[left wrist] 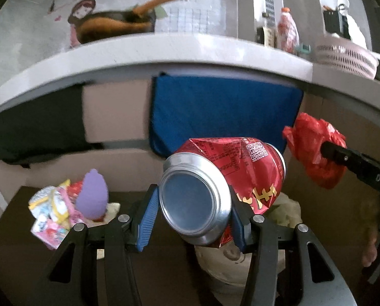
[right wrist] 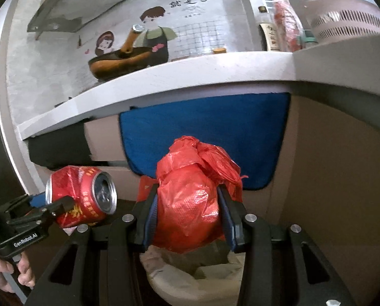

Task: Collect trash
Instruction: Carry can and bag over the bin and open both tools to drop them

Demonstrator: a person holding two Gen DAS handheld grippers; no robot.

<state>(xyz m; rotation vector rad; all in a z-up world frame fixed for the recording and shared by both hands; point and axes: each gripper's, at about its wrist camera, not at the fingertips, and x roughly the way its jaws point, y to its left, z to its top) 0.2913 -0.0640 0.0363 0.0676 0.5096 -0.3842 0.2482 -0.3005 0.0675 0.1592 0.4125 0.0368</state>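
My left gripper [left wrist: 193,205] is shut on a dented red drink can [left wrist: 223,181] held sideways, its silver base toward the camera. The same can [right wrist: 81,196] appears at the left of the right wrist view, with the left gripper [right wrist: 62,204] clamped on it. My right gripper [right wrist: 187,214] is shut on a crumpled red plastic bag [right wrist: 190,201]. That bag [left wrist: 315,148] also shows at the right of the left wrist view. Below both loads stands a pale bin [right wrist: 190,278] with paper scraps inside, seen too as the bin [left wrist: 238,267] under the can.
A dark low table [left wrist: 24,255] carries colourful snack wrappers [left wrist: 52,211] and a purple toy [left wrist: 91,196]. Behind runs a white counter edge [left wrist: 164,51] with a blue cloth [left wrist: 223,112] hanging below, a pink basket [left wrist: 348,56] and a bottle [left wrist: 288,29] on top. A hand [right wrist: 9,272] grips the left handle.
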